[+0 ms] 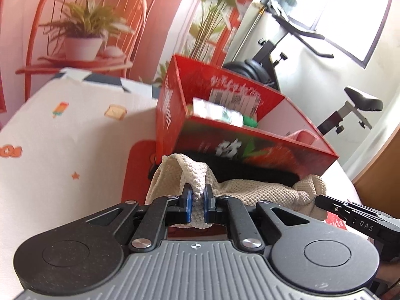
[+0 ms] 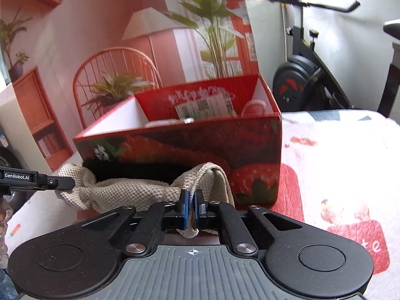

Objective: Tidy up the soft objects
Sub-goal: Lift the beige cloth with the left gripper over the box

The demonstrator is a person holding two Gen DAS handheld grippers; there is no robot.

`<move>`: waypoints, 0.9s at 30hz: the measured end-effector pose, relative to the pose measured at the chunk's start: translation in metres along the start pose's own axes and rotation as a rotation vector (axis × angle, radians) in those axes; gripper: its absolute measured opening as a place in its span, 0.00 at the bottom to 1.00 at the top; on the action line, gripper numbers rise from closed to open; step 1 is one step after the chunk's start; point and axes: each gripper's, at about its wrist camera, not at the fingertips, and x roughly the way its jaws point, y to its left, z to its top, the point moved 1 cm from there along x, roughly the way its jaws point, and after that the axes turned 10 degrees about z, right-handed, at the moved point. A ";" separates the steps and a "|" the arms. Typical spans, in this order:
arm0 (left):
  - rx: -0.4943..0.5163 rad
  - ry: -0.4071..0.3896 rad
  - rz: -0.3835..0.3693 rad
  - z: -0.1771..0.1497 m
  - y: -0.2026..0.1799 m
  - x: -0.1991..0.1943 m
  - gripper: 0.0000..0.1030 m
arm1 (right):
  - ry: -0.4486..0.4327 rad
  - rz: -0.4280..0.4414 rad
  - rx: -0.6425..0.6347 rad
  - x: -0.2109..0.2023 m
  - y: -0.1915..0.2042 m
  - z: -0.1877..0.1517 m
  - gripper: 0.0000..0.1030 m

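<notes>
Both grippers are pinching the same cream knitted cloth [image 1: 250,192], which is sagging between them just in front of the red strawberry box [image 1: 250,150]. The left gripper [image 1: 198,195] is holding its jaws nearly together on a thick fold of the knit at one end, while the right gripper [image 2: 191,200] is clamping its jaws almost fully together on a thin corner hem at the other end. Something black and fuzzy [image 2: 140,170] is lying between the cloth and the front wall of the box; whether it is lining the cloth or is a separate piece, I cannot tell. The box is standing on a bed or table covered with a printed sheet [image 1: 62,137], and it is already carrying a white and green packet [image 1: 220,115] and something pink [image 1: 306,136] near its far side. Judging from the task, the cloth is probably heading into the box, and several things could be going wrong here. The right grip is catching only a narrow edge, so the knit could be slipping free if the hands are pulled apart and the fabric is stretched. The slack middle is hanging below the box rim, so it could be snagging on the front wall and tipping or shoving the light cardboard box across the sheet. Lifting unevenly could also be dragging the black piece along.
</notes>
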 end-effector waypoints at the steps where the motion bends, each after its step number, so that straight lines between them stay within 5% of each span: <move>1: 0.003 -0.016 -0.002 0.002 -0.002 -0.004 0.10 | -0.011 0.002 -0.009 -0.003 0.002 0.002 0.04; 9: 0.054 -0.185 -0.064 0.026 -0.015 -0.044 0.10 | -0.099 -0.003 -0.099 -0.023 0.015 0.034 0.04; 16: 0.090 -0.253 -0.078 0.065 -0.039 -0.044 0.10 | -0.128 -0.037 -0.138 -0.024 0.006 0.084 0.04; 21: 0.133 -0.190 -0.071 0.085 -0.055 -0.011 0.10 | -0.095 -0.073 -0.145 -0.007 -0.007 0.116 0.04; 27: 0.174 -0.019 -0.079 0.094 -0.059 0.039 0.10 | 0.025 -0.101 -0.155 0.022 -0.021 0.124 0.04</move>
